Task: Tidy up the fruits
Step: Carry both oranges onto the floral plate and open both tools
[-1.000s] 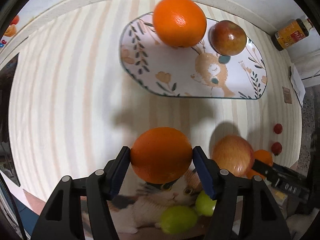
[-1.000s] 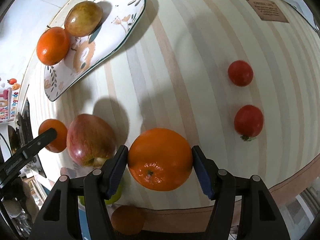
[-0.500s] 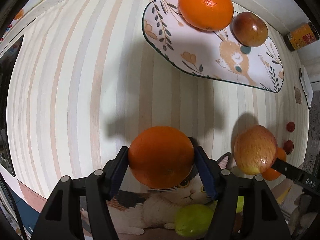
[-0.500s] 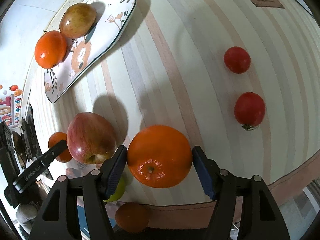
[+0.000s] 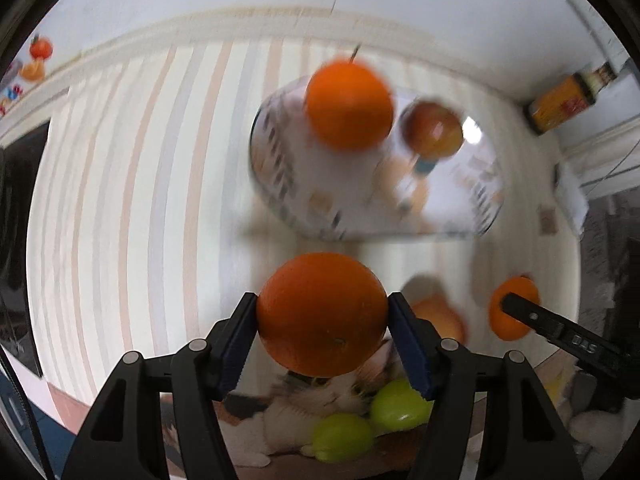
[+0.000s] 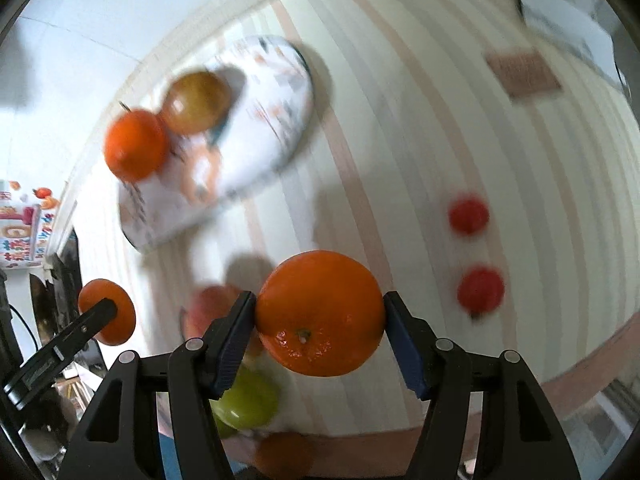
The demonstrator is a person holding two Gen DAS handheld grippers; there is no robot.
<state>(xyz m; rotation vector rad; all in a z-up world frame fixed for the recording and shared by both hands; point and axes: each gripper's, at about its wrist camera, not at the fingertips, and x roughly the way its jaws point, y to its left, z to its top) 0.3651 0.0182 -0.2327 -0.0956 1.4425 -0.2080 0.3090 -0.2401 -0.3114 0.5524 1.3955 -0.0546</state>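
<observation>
Left gripper [image 5: 322, 340] clamps an orange [image 5: 322, 314]; right gripper [image 6: 320, 338] clamps another orange [image 6: 320, 312]. Plate [image 5: 360, 216] lies ahead of left fingers, so left looks nearer.

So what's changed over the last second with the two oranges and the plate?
Both tools have lifted a little; the table looks farther off and blurred. The left tool still clamps its orange, the right tool its orange. The plate still holds an orange and an apple.
</observation>
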